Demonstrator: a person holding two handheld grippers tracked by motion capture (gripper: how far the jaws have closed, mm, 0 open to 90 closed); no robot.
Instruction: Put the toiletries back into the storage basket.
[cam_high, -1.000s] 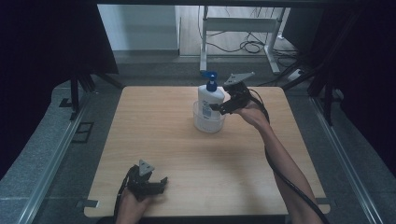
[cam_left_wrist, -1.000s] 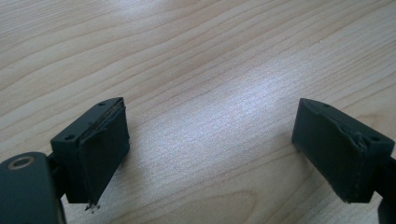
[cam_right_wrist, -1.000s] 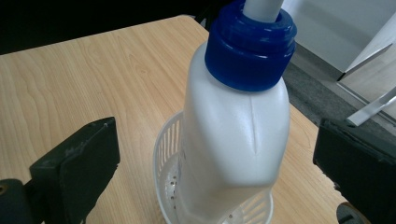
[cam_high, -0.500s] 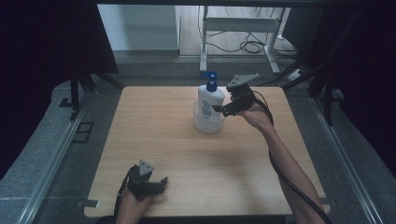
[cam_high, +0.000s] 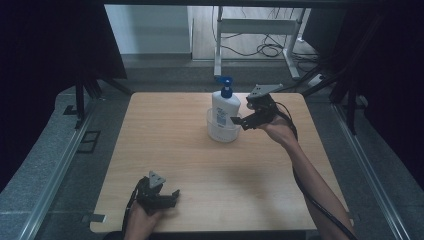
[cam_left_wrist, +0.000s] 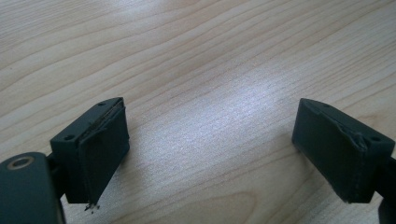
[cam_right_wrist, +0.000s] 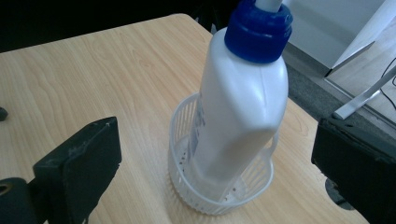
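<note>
— Where's the white plastic pump bottle with the blue cap (cam_right_wrist: 243, 98)?

— Standing in the small white slotted basket (cam_right_wrist: 219, 186), far side of the table.

— The tongs?

— Right gripper (cam_high: 246, 120) wide beside it, apparently releasing; retreat looks next. Left gripper (cam_high: 169, 196) wide, idle.

The counter (cam_high: 200, 165) is pale wood-grain laminate, smooth with a soft sheen, and it glares white under the left tool (cam_left_wrist: 215, 154). That tool's pads (cam_left_wrist: 100, 156) are matt black, rubbery, with a frayed edge on 1 of them. Between the jaws of the right tool (cam_right_wrist: 210, 163) stands a white plastic bottle (cam_right_wrist: 243, 107), smooth and semi-gloss, with a glossy blue plastic collar (cam_right_wrist: 258, 28). The bottle sits in a translucent white plastic basket (cam_right_wrist: 187, 116) with slotted walls. The right tool's pads (cam_right_wrist: 86, 163) look matt black and slightly rough.
</note>
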